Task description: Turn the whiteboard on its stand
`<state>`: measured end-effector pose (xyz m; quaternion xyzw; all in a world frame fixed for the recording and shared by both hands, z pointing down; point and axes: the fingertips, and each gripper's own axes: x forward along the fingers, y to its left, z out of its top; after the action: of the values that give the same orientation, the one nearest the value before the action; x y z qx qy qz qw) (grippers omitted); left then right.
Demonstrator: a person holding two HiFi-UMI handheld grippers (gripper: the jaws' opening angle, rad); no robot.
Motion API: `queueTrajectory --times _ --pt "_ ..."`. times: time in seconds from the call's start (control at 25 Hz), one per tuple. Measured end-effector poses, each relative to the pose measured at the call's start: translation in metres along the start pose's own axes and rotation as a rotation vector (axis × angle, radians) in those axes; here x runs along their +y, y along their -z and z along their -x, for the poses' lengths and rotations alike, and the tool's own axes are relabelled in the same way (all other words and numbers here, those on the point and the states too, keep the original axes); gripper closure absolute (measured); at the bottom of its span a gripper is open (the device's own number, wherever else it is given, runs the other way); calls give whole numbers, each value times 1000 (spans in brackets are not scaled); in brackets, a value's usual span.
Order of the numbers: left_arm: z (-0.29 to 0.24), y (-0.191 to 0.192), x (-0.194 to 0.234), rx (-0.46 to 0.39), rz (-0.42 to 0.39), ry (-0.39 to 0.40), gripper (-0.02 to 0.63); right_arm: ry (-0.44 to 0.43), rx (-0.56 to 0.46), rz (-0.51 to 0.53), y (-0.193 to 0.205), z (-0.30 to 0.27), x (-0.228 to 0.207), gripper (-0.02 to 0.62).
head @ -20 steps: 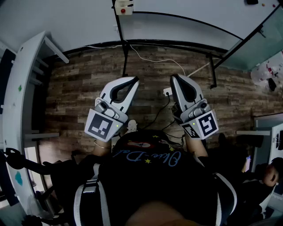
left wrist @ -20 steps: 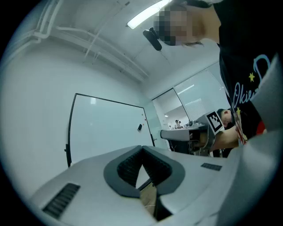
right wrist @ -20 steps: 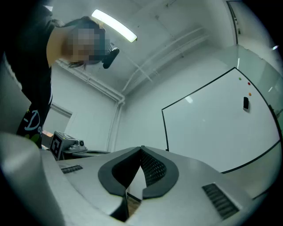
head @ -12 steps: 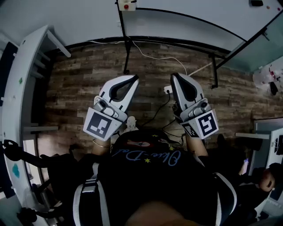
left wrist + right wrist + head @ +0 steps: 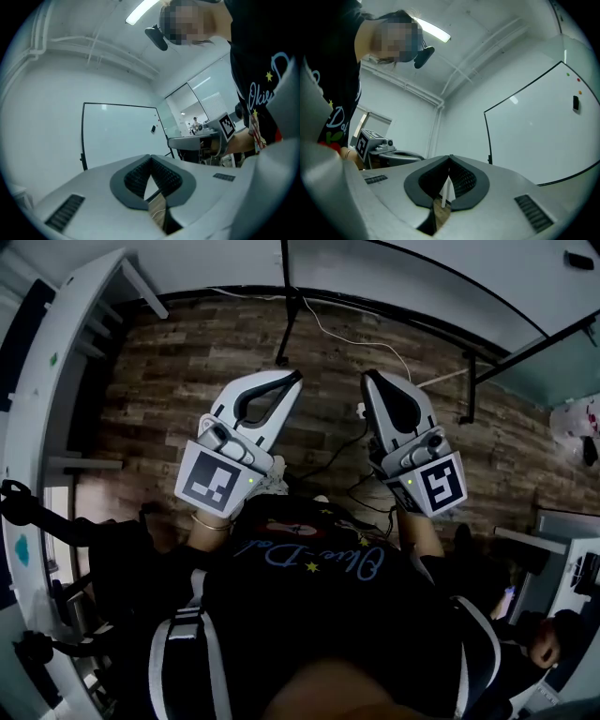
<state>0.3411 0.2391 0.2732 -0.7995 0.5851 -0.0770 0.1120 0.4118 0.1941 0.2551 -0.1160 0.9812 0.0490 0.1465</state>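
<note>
Before the whiteboard [image 5: 117, 133], left tongs [image 5: 296, 377] and right tongs [image 5: 367, 376] sit closed, empty (shirt script [image 5: 319, 563] illegible).

Lit coolly from above by a ceiling strip light [image 5: 142, 10], bright and even on the walls [image 5: 56, 79] in both gripper views. Caught small glare spots on the whiteboard [image 5: 534, 140]. Left the wooden floor [image 5: 169, 409] dim and muted in the head view. Bent hard by fisheye lenses, ringed black at the corners, soft up close.
</note>
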Motion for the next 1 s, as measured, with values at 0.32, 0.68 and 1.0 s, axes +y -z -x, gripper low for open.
queueTrajectory --times 0.32,0.68,1.0 --pt "9 6 25 -42 44 -24 583 -46 6 -4 6 -27 11 572" --pt "-2 14 78 -91 55 -7 581 -30 34 17 20 -72 -1 572" --pt "-4 33 140 -106 92 -3 578 -10 21 31 35 -129 -10 572"
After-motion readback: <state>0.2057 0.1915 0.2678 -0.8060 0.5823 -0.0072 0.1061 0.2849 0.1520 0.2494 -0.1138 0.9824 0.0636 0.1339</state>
